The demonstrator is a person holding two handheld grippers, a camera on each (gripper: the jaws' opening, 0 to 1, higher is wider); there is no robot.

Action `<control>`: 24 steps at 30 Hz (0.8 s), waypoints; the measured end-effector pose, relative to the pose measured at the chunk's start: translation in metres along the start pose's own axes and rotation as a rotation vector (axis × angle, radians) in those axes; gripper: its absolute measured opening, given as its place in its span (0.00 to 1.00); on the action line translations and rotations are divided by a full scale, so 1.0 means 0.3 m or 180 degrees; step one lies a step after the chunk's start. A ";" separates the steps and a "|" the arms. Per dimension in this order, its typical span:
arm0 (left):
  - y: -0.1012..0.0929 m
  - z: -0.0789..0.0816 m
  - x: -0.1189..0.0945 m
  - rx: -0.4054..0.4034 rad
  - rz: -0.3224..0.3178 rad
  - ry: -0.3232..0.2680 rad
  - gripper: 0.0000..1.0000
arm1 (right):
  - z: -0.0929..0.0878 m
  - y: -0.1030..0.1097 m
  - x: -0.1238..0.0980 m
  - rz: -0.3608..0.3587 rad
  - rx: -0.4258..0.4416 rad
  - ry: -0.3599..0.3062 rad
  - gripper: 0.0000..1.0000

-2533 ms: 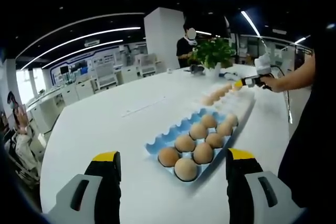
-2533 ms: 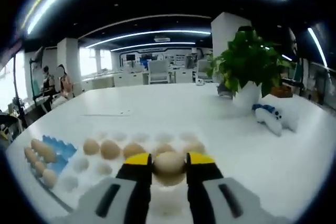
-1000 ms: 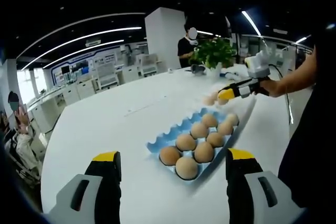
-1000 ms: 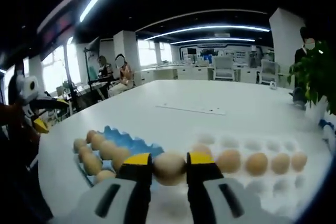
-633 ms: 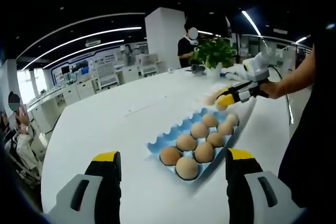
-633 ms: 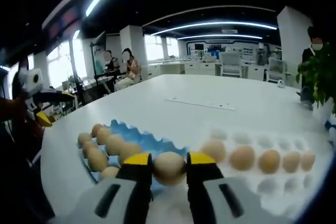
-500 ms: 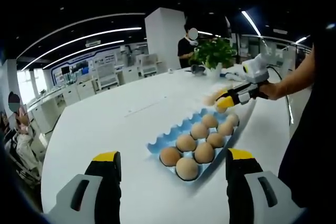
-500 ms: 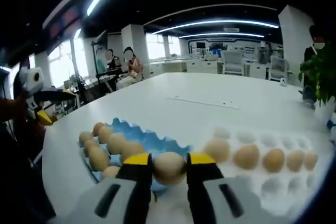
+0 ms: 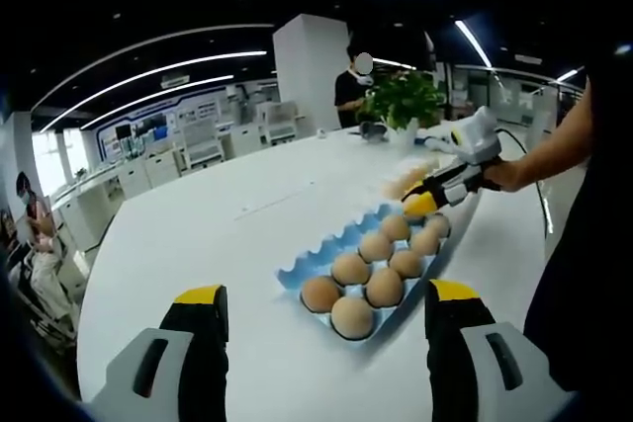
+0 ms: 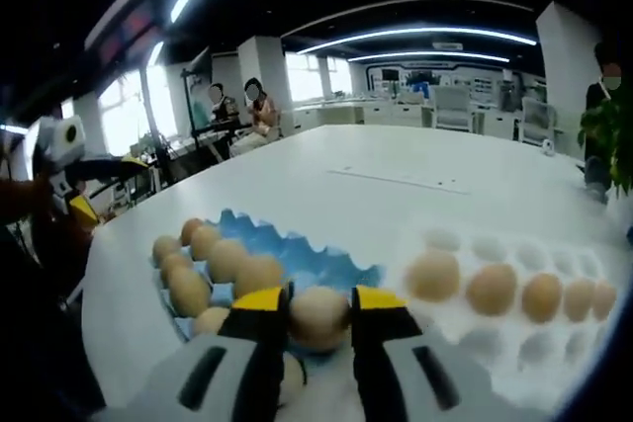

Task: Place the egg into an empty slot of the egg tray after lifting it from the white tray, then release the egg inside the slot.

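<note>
Now the left tool (image 9: 321, 318) hangs back, jaws apart and empty, blue egg tray (image 9: 326, 254) just ahead. Right tool (image 10: 318, 315), clamped on the egg (image 10: 318, 314), has moved from the white tray (image 10: 514, 338) to over the blue tray's near edge; lowering and release remain.

No words, labels, brand marks or numbers can be read in either view; the far office walls and screens are too small and blurred to make out.
</note>
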State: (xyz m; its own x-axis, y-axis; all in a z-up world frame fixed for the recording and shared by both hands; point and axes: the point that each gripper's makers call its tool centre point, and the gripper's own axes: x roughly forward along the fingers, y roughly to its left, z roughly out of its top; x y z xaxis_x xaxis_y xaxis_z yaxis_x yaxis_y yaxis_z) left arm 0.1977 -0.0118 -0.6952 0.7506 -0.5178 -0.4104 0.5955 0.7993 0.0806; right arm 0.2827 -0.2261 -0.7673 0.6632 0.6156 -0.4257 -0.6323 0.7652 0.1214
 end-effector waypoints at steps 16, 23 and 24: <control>-0.002 0.000 0.000 -0.0017 0.0004 0.0001 0.83 | -0.030 0.006 0.013 0.0201 -0.0040 0.0056 0.26; -0.003 -0.001 0.001 -0.0030 -0.0002 0.0003 0.82 | -0.029 0.012 0.015 0.0260 -0.0078 0.0050 0.26; -0.004 -0.001 0.001 -0.0029 -0.0004 0.0005 0.82 | -0.029 0.014 0.014 0.0266 -0.0087 0.0048 0.26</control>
State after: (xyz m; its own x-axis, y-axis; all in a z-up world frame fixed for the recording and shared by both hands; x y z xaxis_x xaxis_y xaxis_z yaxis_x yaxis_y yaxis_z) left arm 0.1972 -0.0128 -0.6959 0.7493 -0.5184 -0.4120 0.5938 0.8014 0.0717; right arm 0.2795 -0.2220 -0.7764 0.6018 0.6739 -0.4286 -0.6960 0.7058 0.1325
